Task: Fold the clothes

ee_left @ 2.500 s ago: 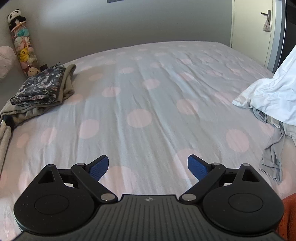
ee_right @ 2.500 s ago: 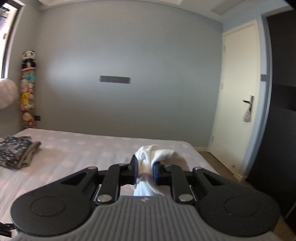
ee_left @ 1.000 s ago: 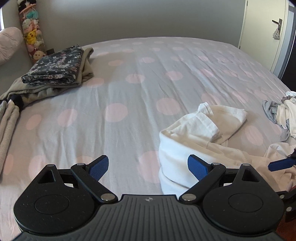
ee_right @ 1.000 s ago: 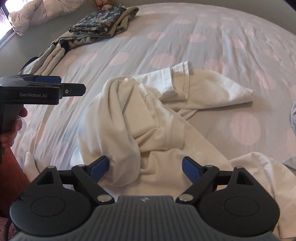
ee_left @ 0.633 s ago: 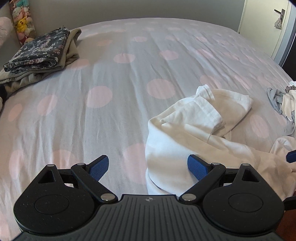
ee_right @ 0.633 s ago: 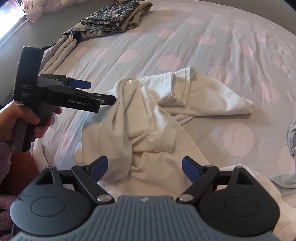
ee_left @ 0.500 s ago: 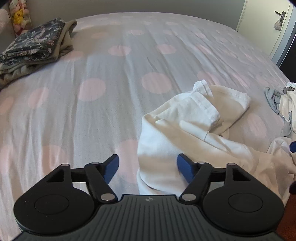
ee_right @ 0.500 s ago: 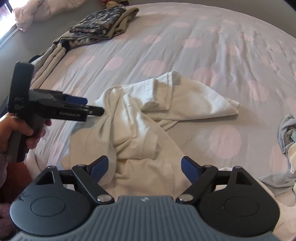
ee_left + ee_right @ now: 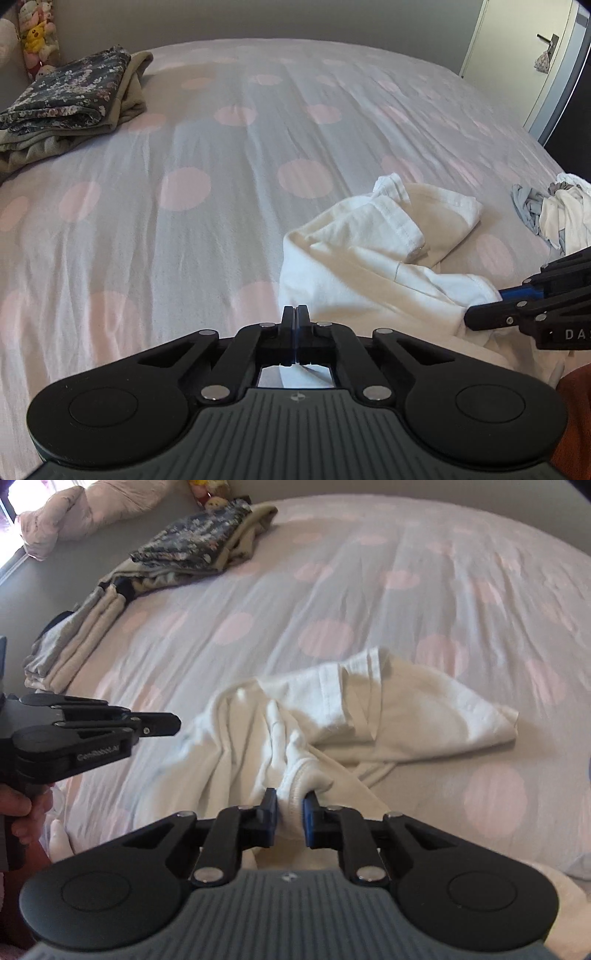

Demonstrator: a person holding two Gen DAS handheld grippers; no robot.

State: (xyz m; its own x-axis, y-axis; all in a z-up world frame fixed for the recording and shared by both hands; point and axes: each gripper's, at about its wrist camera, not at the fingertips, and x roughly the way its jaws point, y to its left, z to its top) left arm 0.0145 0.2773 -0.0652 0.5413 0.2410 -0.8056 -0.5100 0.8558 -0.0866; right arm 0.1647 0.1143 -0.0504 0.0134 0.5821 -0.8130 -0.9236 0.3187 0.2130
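White shirt (image 9: 369,716) crumpled mid-frame on dotted bed (image 9: 221,206). Right gripper (image 9: 290,806) pinched on a ribbed fold of shirt at lower centre, fingers nearly together around cloth. Left gripper (image 9: 295,321) fully closed at lower centre, fingers touching, nothing visibly held, shirt edge just beside. Folded stack (image 9: 70,99) at upper left. More clothes (image 9: 554,214) at right edge.

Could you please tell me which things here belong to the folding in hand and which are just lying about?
In hand: white T-shirt; right gripper, shut on its neckline; left gripper, shut.
Lying about: folded clothes stack; crumpled grey and white garments; plush toys.
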